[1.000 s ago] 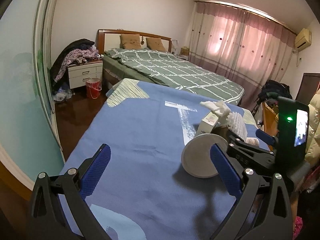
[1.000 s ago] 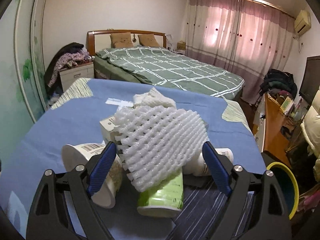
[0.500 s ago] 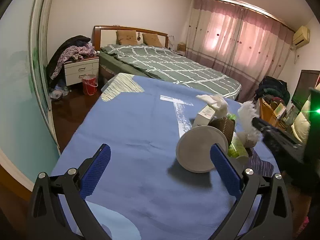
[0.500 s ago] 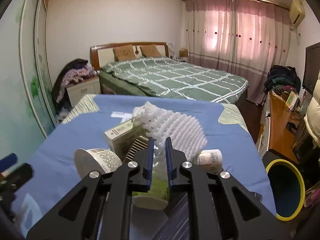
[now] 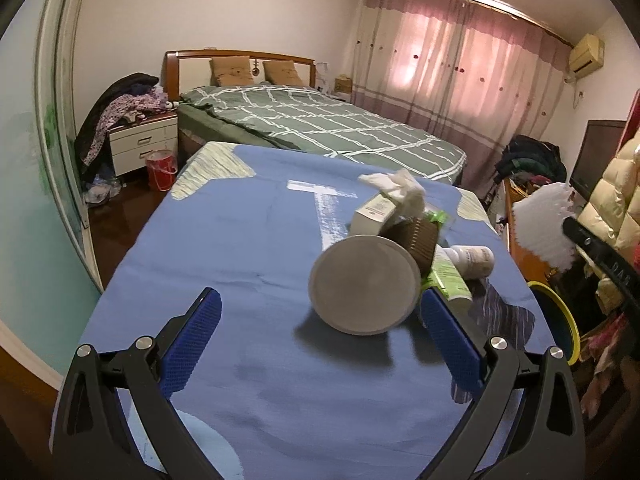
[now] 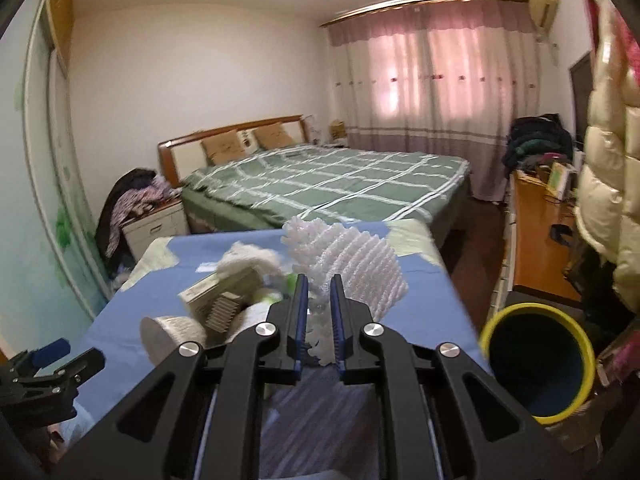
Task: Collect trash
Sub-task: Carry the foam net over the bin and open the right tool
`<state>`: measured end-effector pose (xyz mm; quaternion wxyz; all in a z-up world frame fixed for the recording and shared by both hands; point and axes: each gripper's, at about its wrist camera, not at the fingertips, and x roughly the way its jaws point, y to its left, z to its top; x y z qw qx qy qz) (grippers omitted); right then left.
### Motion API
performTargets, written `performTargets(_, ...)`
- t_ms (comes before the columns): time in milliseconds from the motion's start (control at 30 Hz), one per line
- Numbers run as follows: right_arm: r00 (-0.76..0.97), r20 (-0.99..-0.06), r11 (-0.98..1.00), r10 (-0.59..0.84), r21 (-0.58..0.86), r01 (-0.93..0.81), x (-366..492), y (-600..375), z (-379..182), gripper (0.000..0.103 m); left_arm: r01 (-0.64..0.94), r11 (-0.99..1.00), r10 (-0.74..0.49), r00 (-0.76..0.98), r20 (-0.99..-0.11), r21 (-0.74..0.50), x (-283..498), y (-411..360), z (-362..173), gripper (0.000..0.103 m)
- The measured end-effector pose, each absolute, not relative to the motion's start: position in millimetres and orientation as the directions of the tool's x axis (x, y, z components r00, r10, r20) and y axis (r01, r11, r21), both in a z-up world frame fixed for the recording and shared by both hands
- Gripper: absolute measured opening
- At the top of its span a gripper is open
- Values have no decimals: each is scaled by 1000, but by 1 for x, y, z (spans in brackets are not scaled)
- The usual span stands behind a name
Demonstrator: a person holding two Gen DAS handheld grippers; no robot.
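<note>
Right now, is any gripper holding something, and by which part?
The right gripper pinches the white foam net by its lower edge. The left gripper is open, holding nothing.

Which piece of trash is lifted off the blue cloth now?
The white foam net, pinched by the right gripper. The paper cup, small box and green bottle all lie on the cloth.

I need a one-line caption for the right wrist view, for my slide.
Right tongs shut on white foam net, lifted above the blue table, beside the yellow-rimmed bin.
</note>
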<state>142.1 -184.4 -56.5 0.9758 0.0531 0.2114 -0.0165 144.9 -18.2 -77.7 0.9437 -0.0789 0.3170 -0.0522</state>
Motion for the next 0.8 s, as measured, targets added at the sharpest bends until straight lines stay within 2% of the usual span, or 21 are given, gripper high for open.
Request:
performTargets(267, 888, -409, 954, -210, 112, 277, 144, -262, -62, 11, 66, 984, -155, 790, -593, -168, 150, -30, -78, 98)
performTargets(667, 700, -572, 793, -427, 135, 594, 164, -367, -124, 14, 100, 984, -171, 755, -633, -146, 164, -54, -94, 98)
performTargets(733, 677, -589, 772, -441, 136, 621, 166, -375, -134, 22, 95, 987, -158, 752, -640, -132, 167, -57, -98, 98)
performTargets(800, 675, -589, 764, -444, 144, 629, 166, -378, -138, 40, 85, 989, -144, 748, -648, -122, 173, -59, -103, 98)
